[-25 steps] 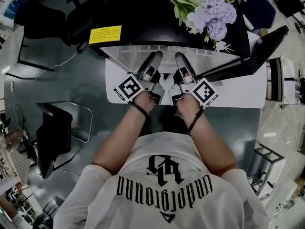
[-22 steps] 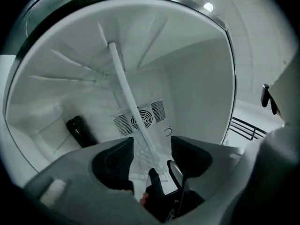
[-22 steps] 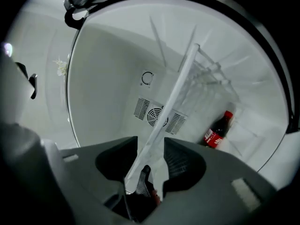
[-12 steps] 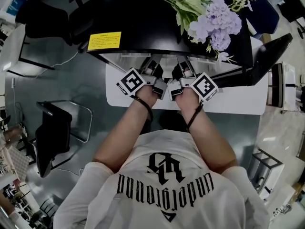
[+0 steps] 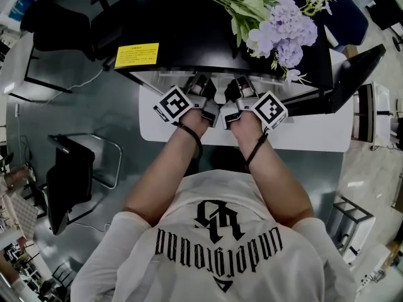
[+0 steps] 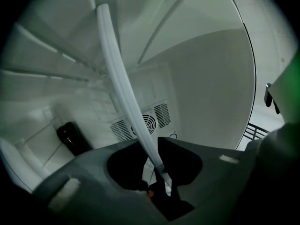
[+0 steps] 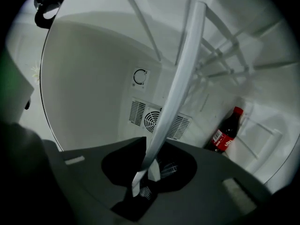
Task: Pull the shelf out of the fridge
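— Left gripper (image 6: 158, 173) and right gripper (image 7: 144, 175): holding anything?
— Just closed, clamped on the front rail (image 6: 117, 74) of the flat white plastic shelf (image 7: 182, 69), seated inside the white-walled fridge (image 7: 93, 78).
— Lying which way?
— Crosswise, straight ahead, equally near both.

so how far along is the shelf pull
Done: the fridge stands open and both grippers reach inside. In hand: the left gripper and right gripper have just been closing their jaws, and each now pinches the front rim of the shelf. Left: the whole pull, since the shelf sits inside the fridge and is not yet drawn out.
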Tool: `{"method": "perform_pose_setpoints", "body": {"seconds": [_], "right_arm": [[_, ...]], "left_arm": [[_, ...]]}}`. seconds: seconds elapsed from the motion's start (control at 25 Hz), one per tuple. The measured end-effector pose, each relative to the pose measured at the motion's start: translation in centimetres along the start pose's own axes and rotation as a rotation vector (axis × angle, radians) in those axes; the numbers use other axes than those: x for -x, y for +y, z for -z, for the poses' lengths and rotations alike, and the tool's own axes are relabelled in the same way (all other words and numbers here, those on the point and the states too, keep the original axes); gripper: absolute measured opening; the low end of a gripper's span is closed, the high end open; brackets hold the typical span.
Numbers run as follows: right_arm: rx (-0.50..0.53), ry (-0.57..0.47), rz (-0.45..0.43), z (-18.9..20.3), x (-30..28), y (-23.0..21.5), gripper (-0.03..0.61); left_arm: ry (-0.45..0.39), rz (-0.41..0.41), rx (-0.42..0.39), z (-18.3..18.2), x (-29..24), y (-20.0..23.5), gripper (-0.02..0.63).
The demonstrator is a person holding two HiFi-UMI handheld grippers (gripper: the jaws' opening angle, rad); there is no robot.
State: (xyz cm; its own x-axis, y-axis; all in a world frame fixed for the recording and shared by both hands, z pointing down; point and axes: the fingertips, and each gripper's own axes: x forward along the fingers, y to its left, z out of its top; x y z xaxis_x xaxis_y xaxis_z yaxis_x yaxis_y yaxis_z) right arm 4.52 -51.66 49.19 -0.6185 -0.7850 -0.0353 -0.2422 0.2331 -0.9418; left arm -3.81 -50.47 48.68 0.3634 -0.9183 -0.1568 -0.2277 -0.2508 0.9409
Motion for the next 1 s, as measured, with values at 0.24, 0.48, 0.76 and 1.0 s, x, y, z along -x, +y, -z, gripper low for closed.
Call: {"method": "perform_pose_setpoints", "body": {"seconds": [0.24,0.48,0.76,1.0], "right_arm": [[-0.021,0.005,0.007,0.2,0.4,0.1,0.051],[-0.029,0.004,0.02,0.8,1.6,0.4,0.049],[-0.03,-0.005,0.031,1.6,3.4,1.0,0.051],[-0.029,-0.009,0.064,2.6,5.5,1.3,0.051]], "left_arm": [[0.013,-0.035,-0.053,-0.2,0.6,0.5,0.061],[0.003,0.013,0.038,0.8,1.4,-1.0,0.06],[0.023,0.001,0.047,1.7,3.1,-1.6,0.058],[0.048,-0.046,-0.013,2.4,5.4,-1.2,0.057]]}}
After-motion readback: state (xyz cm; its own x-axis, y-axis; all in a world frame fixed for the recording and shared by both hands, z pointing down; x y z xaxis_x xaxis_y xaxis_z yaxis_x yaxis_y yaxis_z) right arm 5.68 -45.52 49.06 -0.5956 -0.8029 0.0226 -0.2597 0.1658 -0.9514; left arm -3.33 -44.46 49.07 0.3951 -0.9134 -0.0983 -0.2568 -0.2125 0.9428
